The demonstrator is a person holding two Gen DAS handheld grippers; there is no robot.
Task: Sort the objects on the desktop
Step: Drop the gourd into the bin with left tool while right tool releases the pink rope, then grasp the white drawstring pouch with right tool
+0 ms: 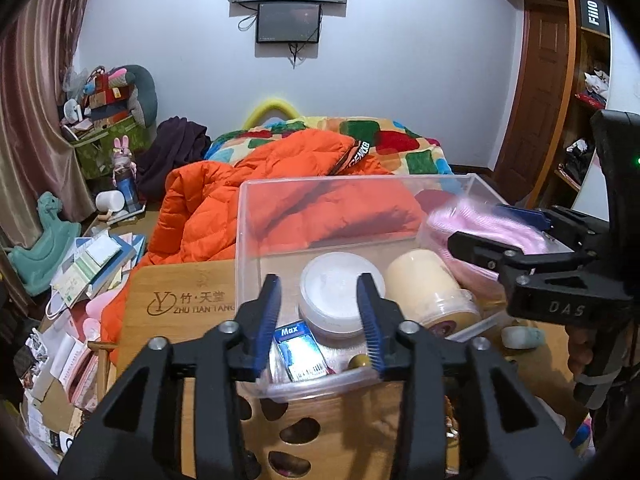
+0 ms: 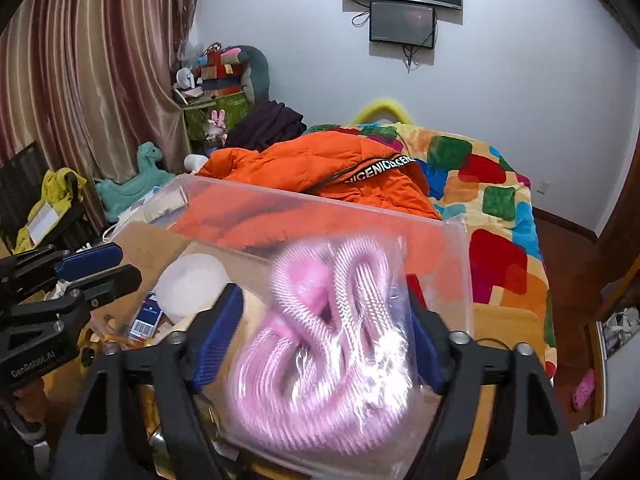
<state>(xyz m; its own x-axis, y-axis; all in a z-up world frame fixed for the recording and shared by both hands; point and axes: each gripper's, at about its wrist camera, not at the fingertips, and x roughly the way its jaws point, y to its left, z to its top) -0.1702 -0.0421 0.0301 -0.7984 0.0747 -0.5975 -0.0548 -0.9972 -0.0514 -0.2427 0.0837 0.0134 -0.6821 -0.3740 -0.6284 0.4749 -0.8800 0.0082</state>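
A clear plastic box [image 1: 248, 240] stands on a bamboo table [image 1: 176, 304]. Inside it are a white round jar [image 1: 340, 292], a cream cylinder [image 1: 428, 288], a blue Max staples pack [image 1: 298, 346] and a small olive ball [image 1: 357, 361]. My left gripper [image 1: 320, 316] is open and empty at the box's near wall. My right gripper [image 2: 320, 340] has its jaws wide apart around a blurred pink coiled cord in a clear bag [image 2: 320, 340], over the box's right end [image 2: 460, 272]; whether they clamp it is unclear. The bag also shows in the left wrist view [image 1: 480, 228].
An orange down jacket [image 1: 280, 184] and a patterned quilt [image 2: 492, 184] lie on the bed behind the table. Books and papers [image 1: 92, 268] pile up on the left. A pale small object [image 1: 520, 336] lies on the table right of the box.
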